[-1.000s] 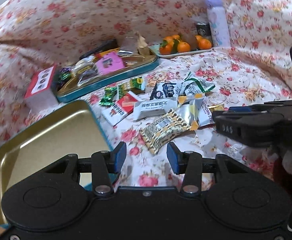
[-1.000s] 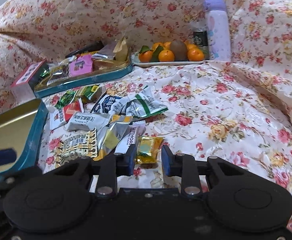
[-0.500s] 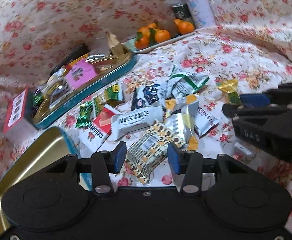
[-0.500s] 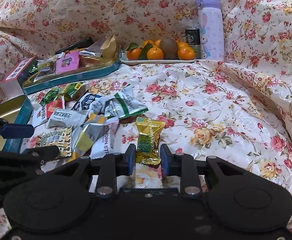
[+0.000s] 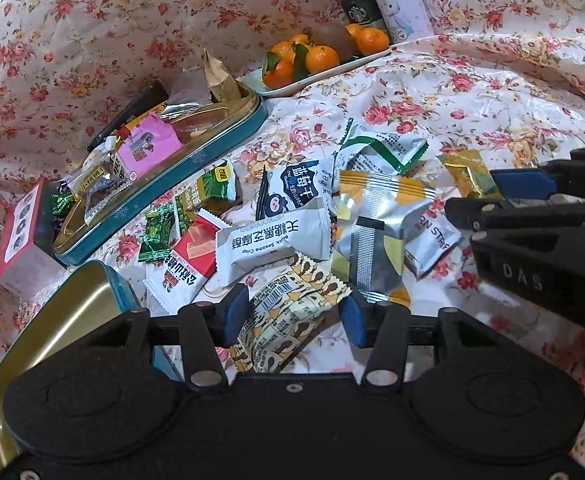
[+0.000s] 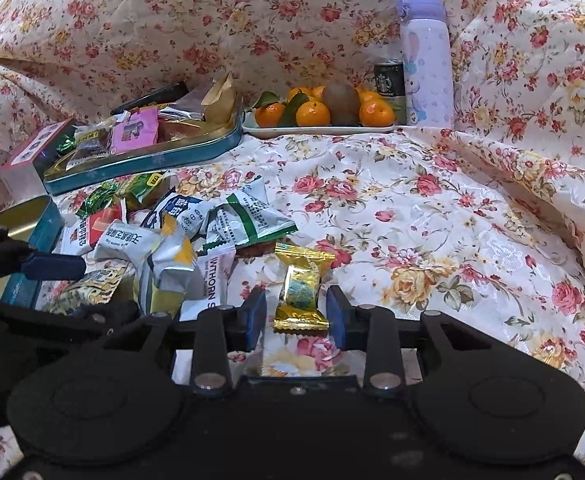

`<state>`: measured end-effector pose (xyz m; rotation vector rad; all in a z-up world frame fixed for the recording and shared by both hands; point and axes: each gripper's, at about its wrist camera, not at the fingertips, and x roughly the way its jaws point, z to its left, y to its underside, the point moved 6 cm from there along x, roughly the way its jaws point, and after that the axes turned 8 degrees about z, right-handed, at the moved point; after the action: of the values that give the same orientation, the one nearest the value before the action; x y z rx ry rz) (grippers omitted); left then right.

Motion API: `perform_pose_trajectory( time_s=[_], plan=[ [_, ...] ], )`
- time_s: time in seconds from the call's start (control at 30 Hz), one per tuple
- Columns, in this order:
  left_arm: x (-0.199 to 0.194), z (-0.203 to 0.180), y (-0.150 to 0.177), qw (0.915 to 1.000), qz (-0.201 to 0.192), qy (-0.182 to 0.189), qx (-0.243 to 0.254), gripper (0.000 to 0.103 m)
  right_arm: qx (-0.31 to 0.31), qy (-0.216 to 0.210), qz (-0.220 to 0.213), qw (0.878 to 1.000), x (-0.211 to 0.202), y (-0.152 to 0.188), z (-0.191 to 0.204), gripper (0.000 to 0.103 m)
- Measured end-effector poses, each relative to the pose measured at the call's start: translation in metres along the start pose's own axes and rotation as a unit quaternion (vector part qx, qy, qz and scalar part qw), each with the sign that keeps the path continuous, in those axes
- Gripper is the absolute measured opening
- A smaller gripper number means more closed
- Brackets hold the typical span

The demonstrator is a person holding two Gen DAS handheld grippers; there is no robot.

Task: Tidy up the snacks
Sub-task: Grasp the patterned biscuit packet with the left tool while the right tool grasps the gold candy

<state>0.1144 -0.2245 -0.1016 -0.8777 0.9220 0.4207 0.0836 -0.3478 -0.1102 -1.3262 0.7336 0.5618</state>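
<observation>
- Left gripper [image 5: 292,314]: jaws wide and opening, blue pads on either side of a yellow-and-white patterned snack packet [image 5: 288,312] that lies on the cloth; the pads do not press it.
- Right gripper [image 6: 295,312]: jaws opening, a gold-wrapped candy [image 6: 301,292] between the pads with a gap on each side; it lies on the floral cloth [image 6: 432,220].
- Snack pile: loose packets between the two grippers, among them a black sesame crisp packet [image 5: 272,242], a silver-and-yellow packet [image 5: 376,240], a green-striped white packet [image 6: 248,220] and a red-and-white packet [image 5: 188,256].
- Teal tin tray [image 5: 164,196]: holds a pink packet [image 5: 148,148] and several clear-wrapped sweets; stands behind the pile.
- Teal tin with gold interior [image 5: 60,320]: near left in the left wrist view, nothing visible inside; the right wrist view shows only its corner.
- Pink-topped box [image 5: 16,224]: touching the tray's left end.
- White plate of mandarins [image 6: 316,130]: a kiwi [image 6: 340,98] among the fruit, plainly seen from the right wrist.
- Lilac flask with rabbit print [image 6: 426,60]: whole in the right wrist view, cut off at the top edge in the left wrist view; a dark coffee can [image 6: 388,80] is just beside it.
- Cross-views: the left wrist view shows the right gripper side-on at its right edge; the right wrist view shows the left gripper's blue pad at its left edge.
</observation>
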Motion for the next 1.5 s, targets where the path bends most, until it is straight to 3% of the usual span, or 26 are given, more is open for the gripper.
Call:
perform_pose_trajectory(
  time_s=[0.5,0.6,0.77,1.2,1.5],
  plan=[
    [0.004,0.009,-0.006,0.9993,0.024,0.027,-0.001,0.059,0.013,-0.012,0.005,1.0,0.001,-0.001,-0.002,0.035],
    [0.004,0.01,-0.007,0.9992,0.028,0.025,0.01,0.059,0.014,-0.015,0.006,1.0,0.001,-0.002,-0.003,0.035],
    [-0.002,0.015,-0.01,0.9975,0.035,0.051,0.035,0.058,0.006,-0.014,0.006,1.0,0.002,-0.001,-0.002,0.035],
    [0.0,0.015,-0.013,0.9763,0.066,0.1,0.18,0.058,0.006,-0.024,0.006,1.0,0.001,-0.001,-0.003,0.035],
    [0.013,0.023,-0.012,0.9682,0.099,0.139,0.183,0.058,0.004,-0.024,0.004,1.0,0.001,0.0,-0.002,0.035]
  ],
)
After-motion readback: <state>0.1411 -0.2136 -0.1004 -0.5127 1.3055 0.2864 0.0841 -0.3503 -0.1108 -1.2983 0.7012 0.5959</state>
